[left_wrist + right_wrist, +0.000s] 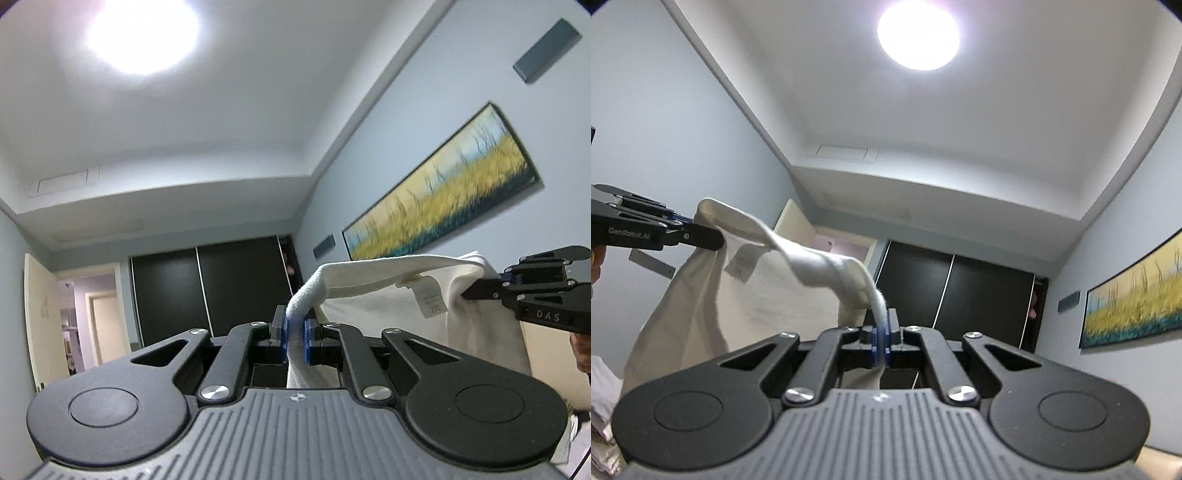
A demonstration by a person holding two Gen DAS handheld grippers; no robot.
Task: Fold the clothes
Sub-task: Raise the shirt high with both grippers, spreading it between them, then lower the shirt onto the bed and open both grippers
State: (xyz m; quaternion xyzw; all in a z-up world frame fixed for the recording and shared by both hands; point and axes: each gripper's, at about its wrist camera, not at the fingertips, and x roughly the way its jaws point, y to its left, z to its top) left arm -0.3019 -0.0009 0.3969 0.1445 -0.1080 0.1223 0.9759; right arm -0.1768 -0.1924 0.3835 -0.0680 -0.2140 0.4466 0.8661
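Aloft, two tongs (pixel 295 334) (pixel 881 341), one white garment (pixel 380 306).

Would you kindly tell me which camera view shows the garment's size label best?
The left wrist view: the size label hangs facing the camera, its print partly readable. In the right wrist view it appears blurred and angled, print illegible.

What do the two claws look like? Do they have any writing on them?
Both are black with blue pads, silver screws and a ribbed grey body. The right claw has "DAS" on its side. The left claw has white writing too, but it is too blurry to read for sure.
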